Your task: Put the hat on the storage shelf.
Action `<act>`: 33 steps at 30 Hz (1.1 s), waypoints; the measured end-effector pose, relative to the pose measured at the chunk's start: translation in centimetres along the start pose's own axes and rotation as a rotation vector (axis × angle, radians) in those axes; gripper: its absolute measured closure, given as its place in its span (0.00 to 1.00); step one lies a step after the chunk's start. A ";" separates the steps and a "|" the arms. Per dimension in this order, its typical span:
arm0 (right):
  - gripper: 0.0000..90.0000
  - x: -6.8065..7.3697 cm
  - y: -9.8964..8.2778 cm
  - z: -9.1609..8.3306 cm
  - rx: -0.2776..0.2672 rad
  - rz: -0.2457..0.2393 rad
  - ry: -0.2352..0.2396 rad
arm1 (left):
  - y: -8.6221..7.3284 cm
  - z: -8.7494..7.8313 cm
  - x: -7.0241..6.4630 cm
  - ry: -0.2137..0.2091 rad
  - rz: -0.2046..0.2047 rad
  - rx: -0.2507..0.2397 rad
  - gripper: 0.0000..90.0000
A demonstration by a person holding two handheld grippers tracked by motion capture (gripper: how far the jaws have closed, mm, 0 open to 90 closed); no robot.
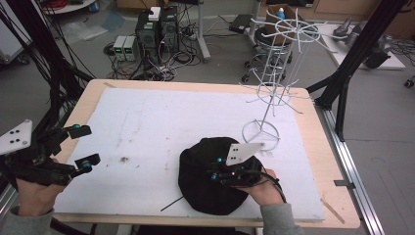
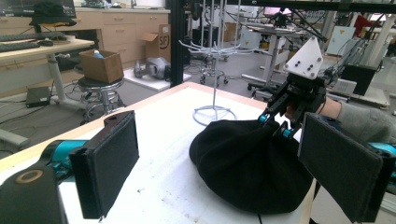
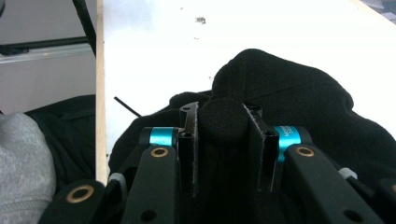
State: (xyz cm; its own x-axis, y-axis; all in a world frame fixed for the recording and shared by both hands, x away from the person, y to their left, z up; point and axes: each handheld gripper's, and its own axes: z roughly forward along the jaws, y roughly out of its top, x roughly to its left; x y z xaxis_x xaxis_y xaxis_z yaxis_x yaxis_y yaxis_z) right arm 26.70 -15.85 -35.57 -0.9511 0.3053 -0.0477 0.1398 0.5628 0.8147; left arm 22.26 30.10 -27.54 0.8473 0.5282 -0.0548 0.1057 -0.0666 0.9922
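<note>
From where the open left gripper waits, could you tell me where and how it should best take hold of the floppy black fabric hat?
Grip the rim of the black fabric hat on its left side, coming in low across the white foam board. The right gripper already pinches a bunched fold on the opposite side, and the soft cloth should gather easily between the left gripper's wide pads.
</note>
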 end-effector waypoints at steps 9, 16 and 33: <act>0.78 0.5 1.4 -1.2 -0.028 -0.001 -0.004 | 0.0 -0.1 0.1 -0.002 -0.004 0.000 0.14; 0.78 0.6 2.5 -3.0 -0.101 -0.026 0.002 | 0.0 -0.2 0.1 -0.002 0.003 0.000 0.14; 0.78 0.3 7.8 -7.0 -0.140 -0.087 0.086 | 0.0 -0.3 0.2 0.003 -0.006 -0.003 0.14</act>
State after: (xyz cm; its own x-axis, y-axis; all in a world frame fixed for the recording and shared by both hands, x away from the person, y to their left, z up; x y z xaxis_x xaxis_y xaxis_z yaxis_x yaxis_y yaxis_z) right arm 25.54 -16.78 -25.18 -0.9787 0.1903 -0.0768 0.0222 0.4702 0.8823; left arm 22.29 30.48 -27.55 0.8449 0.5315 -0.0605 0.1094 -0.0611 0.9921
